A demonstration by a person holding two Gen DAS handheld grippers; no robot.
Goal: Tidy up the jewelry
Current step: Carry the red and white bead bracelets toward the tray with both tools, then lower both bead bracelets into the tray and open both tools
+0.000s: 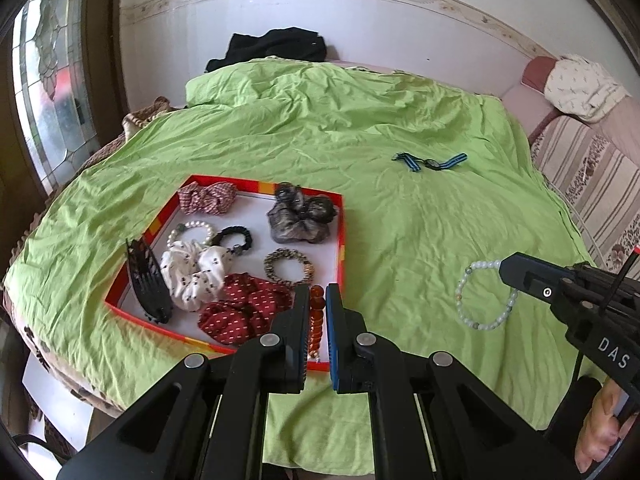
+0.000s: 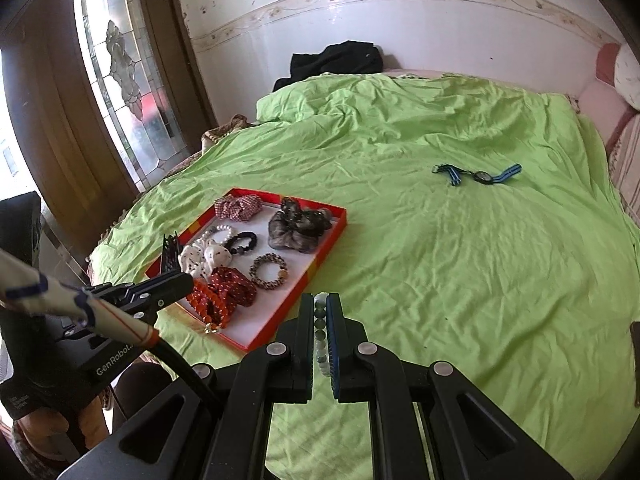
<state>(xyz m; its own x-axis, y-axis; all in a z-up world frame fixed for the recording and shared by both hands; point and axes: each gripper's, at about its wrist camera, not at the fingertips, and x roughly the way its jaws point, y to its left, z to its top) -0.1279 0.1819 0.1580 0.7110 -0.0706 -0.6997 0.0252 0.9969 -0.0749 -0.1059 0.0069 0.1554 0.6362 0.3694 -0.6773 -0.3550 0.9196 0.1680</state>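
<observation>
You are working on a matt, creased green cloth sheet [image 2: 460,264]. On it, the red tray [image 2: 320,258] looks like smooth card. Inside the tray lie soft fabric scrunchies [image 1: 196,274], glossy amber beads [image 2: 208,306] and a shiny black plastic claw clip [image 1: 146,280].

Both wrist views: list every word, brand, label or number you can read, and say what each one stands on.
"DAS": white letters on the black body of the right claw, cut off by the frame edge.
"GenRobot.": white letters on the black body of the left claw; anything after the dot is hidden.
Small white print on a dark sleeve: too small to read.
No readable text on the red tray.
</observation>
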